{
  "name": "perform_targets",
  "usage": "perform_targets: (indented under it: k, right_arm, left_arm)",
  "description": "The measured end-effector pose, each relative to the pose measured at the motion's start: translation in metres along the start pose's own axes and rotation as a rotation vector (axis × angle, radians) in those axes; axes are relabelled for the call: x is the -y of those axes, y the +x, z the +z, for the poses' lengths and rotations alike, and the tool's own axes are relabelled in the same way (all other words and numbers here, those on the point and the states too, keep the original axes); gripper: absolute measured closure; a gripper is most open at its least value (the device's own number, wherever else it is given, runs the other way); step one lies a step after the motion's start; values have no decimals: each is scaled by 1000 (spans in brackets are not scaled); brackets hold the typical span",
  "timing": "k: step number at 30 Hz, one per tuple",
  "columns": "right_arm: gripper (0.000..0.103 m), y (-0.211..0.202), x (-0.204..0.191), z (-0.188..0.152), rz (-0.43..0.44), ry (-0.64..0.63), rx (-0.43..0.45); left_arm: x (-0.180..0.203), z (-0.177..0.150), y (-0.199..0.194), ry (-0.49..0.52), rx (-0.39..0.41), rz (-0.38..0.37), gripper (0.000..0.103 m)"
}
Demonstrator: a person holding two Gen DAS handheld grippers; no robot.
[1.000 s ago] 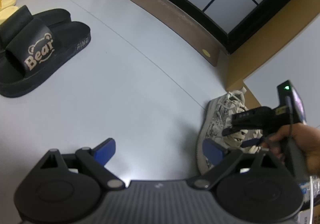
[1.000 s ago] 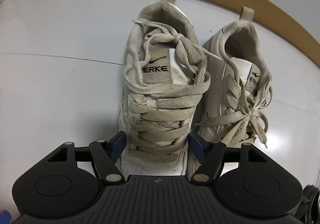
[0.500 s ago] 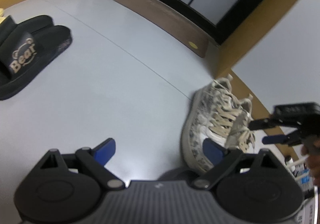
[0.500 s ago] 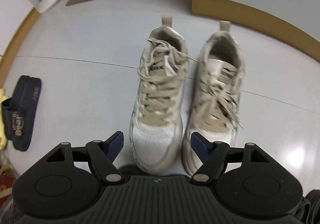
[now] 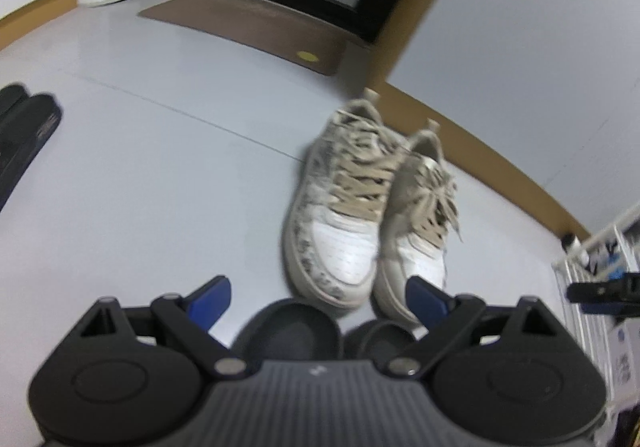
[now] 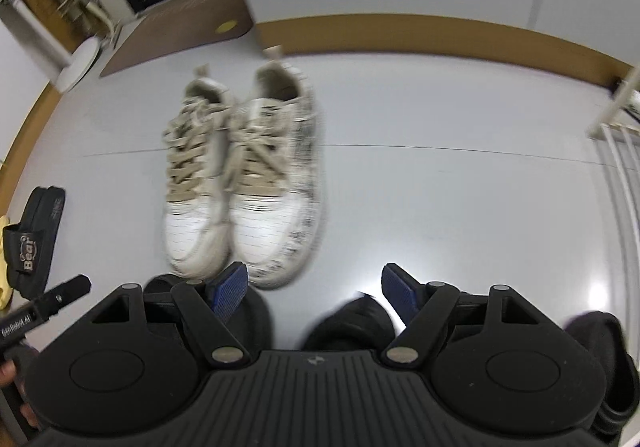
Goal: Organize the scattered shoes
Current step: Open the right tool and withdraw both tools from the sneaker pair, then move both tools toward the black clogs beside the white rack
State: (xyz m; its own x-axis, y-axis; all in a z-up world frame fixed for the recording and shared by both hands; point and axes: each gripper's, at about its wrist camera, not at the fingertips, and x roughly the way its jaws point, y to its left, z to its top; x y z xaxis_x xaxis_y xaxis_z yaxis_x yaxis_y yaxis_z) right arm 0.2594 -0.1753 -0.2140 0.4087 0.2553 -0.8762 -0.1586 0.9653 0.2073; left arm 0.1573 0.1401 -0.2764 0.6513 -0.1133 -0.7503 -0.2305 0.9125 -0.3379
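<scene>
Right wrist: laced beige sneakers (image 6: 240,183) paired on glossy floor (image 6: 440,207)

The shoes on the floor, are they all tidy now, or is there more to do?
Partly done. The two beige sneakers stand side by side, heels toward the baseboard. Nothing is in hand: the right hand-held gripper and the left hand-held gripper are both open and hold nothing. The black Bear slides also lie together at the left. The view ends there, so I cannot tell whether more shoes wait.

place: home entryway | cues: doormat (image 5: 256,27), sneakers (image 5: 352,215), slippers (image 6: 34,235)
</scene>
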Motion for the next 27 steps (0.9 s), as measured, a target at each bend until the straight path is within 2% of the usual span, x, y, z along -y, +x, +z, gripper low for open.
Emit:
perform_targets:
  k: [5,8,10,16,19,20,21,24,27]
  right_arm:
    - [25,-25,33,-29,5,38,69]
    - [24,-44,55,-54,11,69,112]
    - [24,-52,71,-73,41,105,136]
    - [24,-66,109,-126,102,189,189]
    - [24,-80,131,-164,132,327,280]
    - [24,-85,136,-181,131,397,317]
    - [23,-86,136,-189,128,409,322]
    - [22,-98,128,-215,56,288,339]
    - [21,-109,125,-229,24,258,344]
  left_arm:
    - [5,-3,-11,43,7,73,8]
    - [2,-3,-18,77,5,141,8]
    - [2,-2,-22,91,0,162,8]
    - [3,-12,-33,70,-10,163,8]
    - [3,-26,-43,38,-44,118,8]
    - [6,-27,-43,56,-62,108,9]
    - [9,-27,-45,78,-74,100,9]
    - [24,-24,-52,158,-77,84,8]
    - [35,-23,-59,190,-75,65,8]
